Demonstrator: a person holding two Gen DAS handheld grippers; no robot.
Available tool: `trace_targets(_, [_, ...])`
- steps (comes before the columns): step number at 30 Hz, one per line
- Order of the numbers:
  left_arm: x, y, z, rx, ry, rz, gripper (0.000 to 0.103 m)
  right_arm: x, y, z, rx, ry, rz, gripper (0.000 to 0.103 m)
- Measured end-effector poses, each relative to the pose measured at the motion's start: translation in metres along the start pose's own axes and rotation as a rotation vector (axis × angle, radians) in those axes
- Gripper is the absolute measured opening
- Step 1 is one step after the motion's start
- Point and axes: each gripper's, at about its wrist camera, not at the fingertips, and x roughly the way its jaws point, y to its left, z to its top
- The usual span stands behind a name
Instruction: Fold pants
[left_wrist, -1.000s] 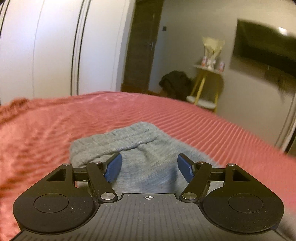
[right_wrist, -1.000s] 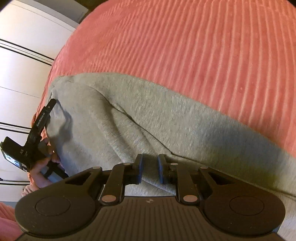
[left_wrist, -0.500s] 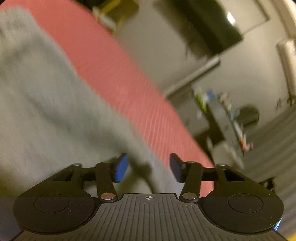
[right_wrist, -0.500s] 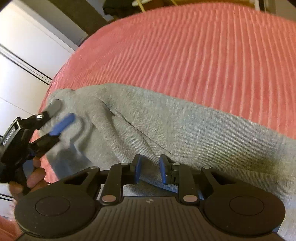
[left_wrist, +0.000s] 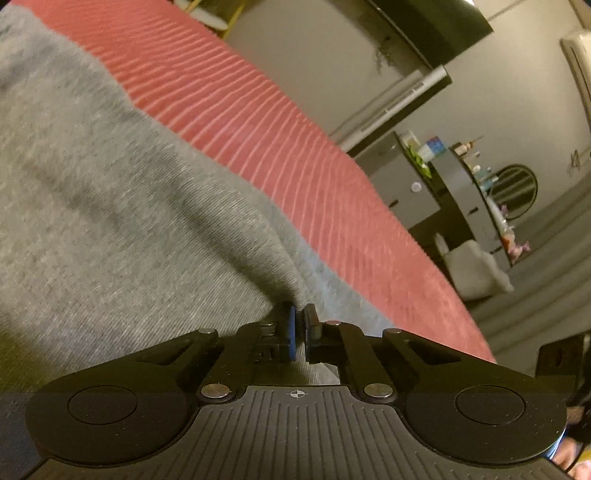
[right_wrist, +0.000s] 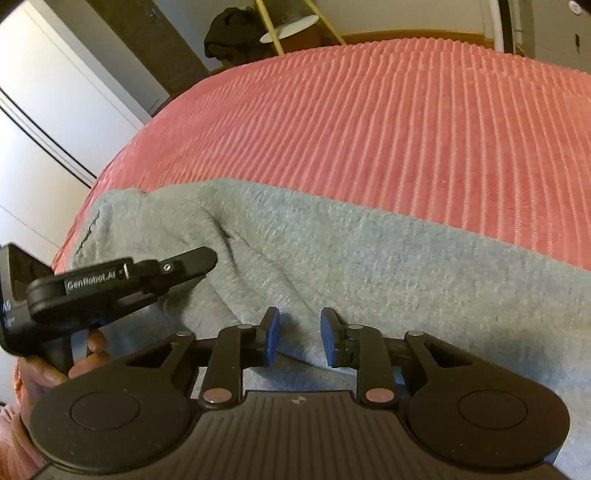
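Note:
Grey knit pants (left_wrist: 110, 206) lie across a bed with a red ribbed cover (left_wrist: 295, 147). In the left wrist view my left gripper (left_wrist: 298, 314) is shut on a raised ridge of the pants' fabric. In the right wrist view the pants (right_wrist: 388, 258) stretch across the bed, with the folded end at the far left. My right gripper (right_wrist: 298, 325) is partly open, its blue pads either side of the near edge of the pants. The left gripper (right_wrist: 122, 284) shows there at the left, held by a hand, its tip on the cloth.
The red cover (right_wrist: 369, 129) stretches beyond the pants. White wardrobe doors (right_wrist: 48, 110) stand at the left. A yellow stool (right_wrist: 288, 29) with dark clothing is past the bed's far edge. A dresser with small items (left_wrist: 461, 177) stands beyond the bed.
My left gripper swung from the waistband end to along the pants and closed on a fold of cloth. My right gripper opened from nearly shut and let the near edge go.

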Motion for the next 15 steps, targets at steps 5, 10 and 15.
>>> trace_targets(5, [0.000, -0.002, 0.005, -0.014, 0.008, -0.005, 0.006, -0.009, -0.006, 0.005, 0.020, -0.013, -0.026, 0.037])
trace_targets(10, [-0.003, -0.004, 0.007, -0.002, 0.014, -0.002, 0.006, -0.016, -0.009, 0.009, 0.020, -0.025, -0.065, 0.039])
trace_targets(15, [-0.006, -0.002, 0.008, -0.001, 0.016, -0.007, 0.006, -0.019, -0.009, 0.011, 0.022, -0.036, -0.097, 0.039])
